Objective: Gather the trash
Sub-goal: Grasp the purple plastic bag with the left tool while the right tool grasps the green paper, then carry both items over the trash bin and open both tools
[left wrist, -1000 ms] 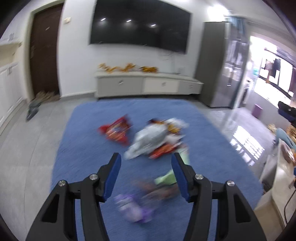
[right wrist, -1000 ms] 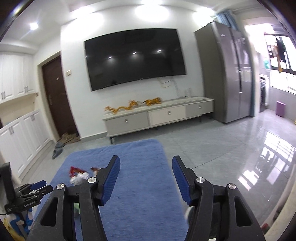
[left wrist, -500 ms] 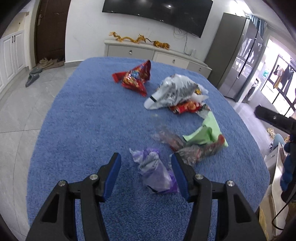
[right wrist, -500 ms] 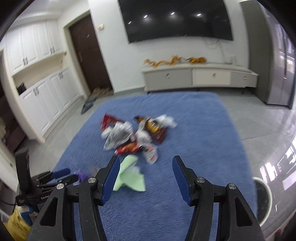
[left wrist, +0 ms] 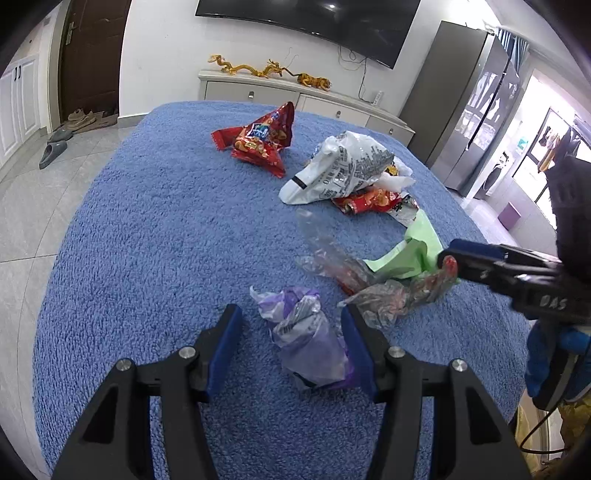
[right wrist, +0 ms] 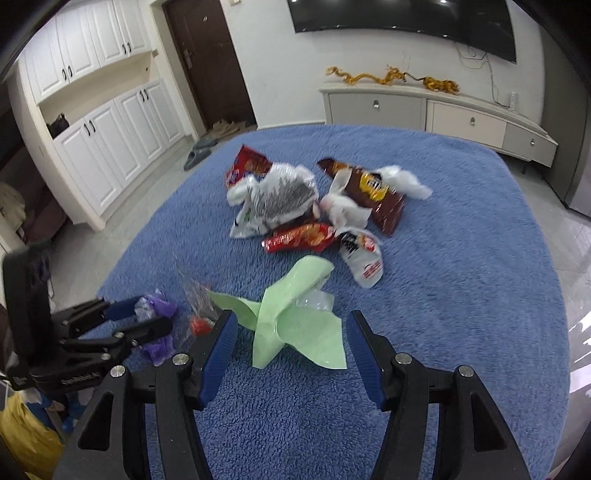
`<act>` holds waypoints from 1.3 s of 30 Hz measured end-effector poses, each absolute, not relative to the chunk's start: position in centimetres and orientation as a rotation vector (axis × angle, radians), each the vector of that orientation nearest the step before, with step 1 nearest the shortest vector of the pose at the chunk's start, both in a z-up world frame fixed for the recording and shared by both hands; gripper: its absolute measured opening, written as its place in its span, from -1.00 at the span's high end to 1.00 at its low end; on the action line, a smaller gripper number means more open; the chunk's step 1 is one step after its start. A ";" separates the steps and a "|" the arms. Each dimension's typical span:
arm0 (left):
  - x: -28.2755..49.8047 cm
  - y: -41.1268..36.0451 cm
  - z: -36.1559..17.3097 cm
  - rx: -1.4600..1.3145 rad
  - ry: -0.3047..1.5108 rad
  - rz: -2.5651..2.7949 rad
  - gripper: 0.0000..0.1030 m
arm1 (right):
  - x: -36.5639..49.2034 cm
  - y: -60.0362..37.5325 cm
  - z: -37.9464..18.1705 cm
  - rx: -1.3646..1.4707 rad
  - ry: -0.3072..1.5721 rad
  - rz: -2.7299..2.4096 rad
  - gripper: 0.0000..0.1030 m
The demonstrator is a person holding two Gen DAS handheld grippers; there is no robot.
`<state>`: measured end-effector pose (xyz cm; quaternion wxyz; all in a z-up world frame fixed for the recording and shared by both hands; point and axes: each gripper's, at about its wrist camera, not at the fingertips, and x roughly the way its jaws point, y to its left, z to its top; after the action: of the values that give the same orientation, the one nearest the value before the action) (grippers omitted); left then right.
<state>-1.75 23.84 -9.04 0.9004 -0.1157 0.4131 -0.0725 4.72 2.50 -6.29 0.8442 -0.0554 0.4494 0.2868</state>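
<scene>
I have the crumpled purple bag sitting on the blue rug, between the spread jaws of my left gripper. Its long axis runs from near to far and leans slightly left, with the twisted pale end pointing away from me. The right-hand pad looks to be touching its side; the left-hand pad stands apart from it. The jaws are open, not clamped on anything.

My right gripper is also open, its jaws straddling the light green sheet, which lies folded with one long flap reaching far and right. I cannot tell whether either pad touches it.

Between the two pieces lies a clear crinkled wrapper with red bits inside, just right of the purple bag in the left wrist view.

Farther off on the rug are a red snack bag, a white printed plastic bag, a small red packet, a brown chip bag and a white pouch, bunched close together.

Against the far wall stands a low cabinet under a television.
</scene>
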 end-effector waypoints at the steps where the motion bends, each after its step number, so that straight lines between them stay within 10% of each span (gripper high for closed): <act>1: -1.7 23.8 -9.1 -0.239 0.855 -0.150 -0.04 | 4.9 2.7 -6.7 -0.125 0.957 0.607 -0.14; 7: -1.5 23.7 -9.2 -0.225 0.855 -0.142 0.07 | 5.6 3.6 -8.3 -0.136 0.987 0.610 -0.12; 15: -1.7 24.0 -9.1 -0.242 0.844 -0.144 0.38 | 5.3 2.9 -8.3 -0.125 0.977 0.667 0.58; 39: -2.6 17.5 0.9 -0.088 0.670 -0.144 0.49 | 1.8 -12.3 -0.1 0.118 0.725 0.499 0.62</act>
<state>-2.63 17.49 0.92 0.9409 -0.0429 0.3284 -0.0706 1.84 -12.25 -0.09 0.9031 0.0573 0.3505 0.2416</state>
